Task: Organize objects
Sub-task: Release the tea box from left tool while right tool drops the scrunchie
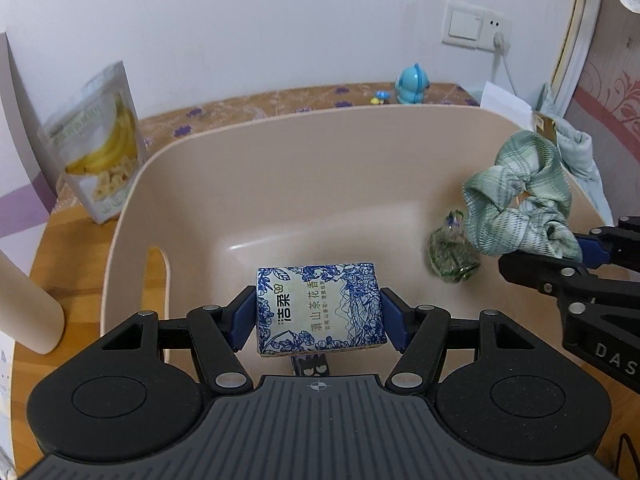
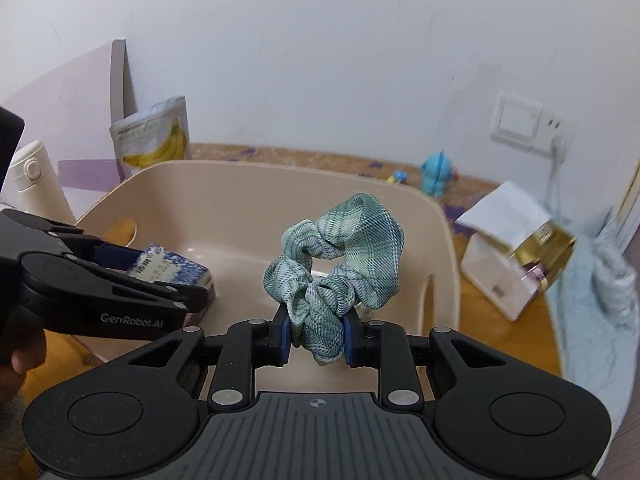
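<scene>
My left gripper (image 1: 319,314) is shut on a blue-and-white patterned tissue pack (image 1: 320,308), held over the inside of a beige plastic bin (image 1: 280,152). My right gripper (image 2: 316,334) is shut on a green plaid scrunchie (image 2: 340,248), which hangs above the bin (image 2: 240,208) near its right side. In the left wrist view the scrunchie (image 1: 520,208) and the right gripper's fingers (image 1: 592,252) come in from the right edge. The right wrist view shows the tissue pack (image 2: 172,268) in the left gripper (image 2: 160,276) at the left. A small green glassy object (image 1: 452,252) lies on the bin floor.
A banana-chip pouch (image 1: 100,148) leans against the wall left of the bin. A cream bottle (image 2: 36,184) stands at the left. A blue toy figure (image 1: 412,84) sits behind the bin. At the right, a white and gold box (image 2: 516,256) rests on the wooden table (image 2: 500,320).
</scene>
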`<move>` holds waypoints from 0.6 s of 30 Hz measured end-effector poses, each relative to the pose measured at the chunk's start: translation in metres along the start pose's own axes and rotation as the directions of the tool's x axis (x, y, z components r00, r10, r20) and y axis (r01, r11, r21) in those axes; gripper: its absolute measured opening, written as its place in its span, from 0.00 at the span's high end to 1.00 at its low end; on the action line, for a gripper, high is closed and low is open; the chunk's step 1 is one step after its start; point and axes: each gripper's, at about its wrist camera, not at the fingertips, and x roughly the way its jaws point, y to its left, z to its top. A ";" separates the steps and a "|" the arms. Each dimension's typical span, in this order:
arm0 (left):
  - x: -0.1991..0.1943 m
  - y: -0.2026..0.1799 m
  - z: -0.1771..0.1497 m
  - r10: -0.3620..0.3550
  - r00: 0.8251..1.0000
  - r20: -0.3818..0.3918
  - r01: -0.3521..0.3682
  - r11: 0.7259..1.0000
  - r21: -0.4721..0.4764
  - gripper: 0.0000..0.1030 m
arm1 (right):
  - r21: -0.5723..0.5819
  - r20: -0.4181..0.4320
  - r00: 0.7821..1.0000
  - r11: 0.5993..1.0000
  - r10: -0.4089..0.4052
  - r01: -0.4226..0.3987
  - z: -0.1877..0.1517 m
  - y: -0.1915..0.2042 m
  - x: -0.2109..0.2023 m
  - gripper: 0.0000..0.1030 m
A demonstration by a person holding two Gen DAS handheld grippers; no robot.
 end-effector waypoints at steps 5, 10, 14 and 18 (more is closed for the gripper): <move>0.004 0.000 0.004 0.001 0.999 -0.032 0.000 1.000 0.016 0.36 | -0.026 -0.050 0.999 1.000 -0.008 0.007 -0.001 0.004 0.012 0.77; 0.006 0.003 0.006 -0.011 0.999 -0.053 0.011 1.000 0.000 0.36 | -0.038 -0.065 0.998 0.999 -0.023 0.021 -0.003 0.007 0.015 0.71; 0.005 0.004 0.005 -0.018 0.999 -0.045 0.017 1.000 -0.006 0.35 | -0.045 -0.059 0.998 0.998 -0.037 0.035 -0.004 0.006 0.010 0.53; -0.003 0.002 0.004 -0.007 1.000 -0.003 0.007 1.000 -0.001 0.30 | -0.059 -0.032 0.998 0.997 -0.056 0.054 -0.002 0.007 0.001 0.47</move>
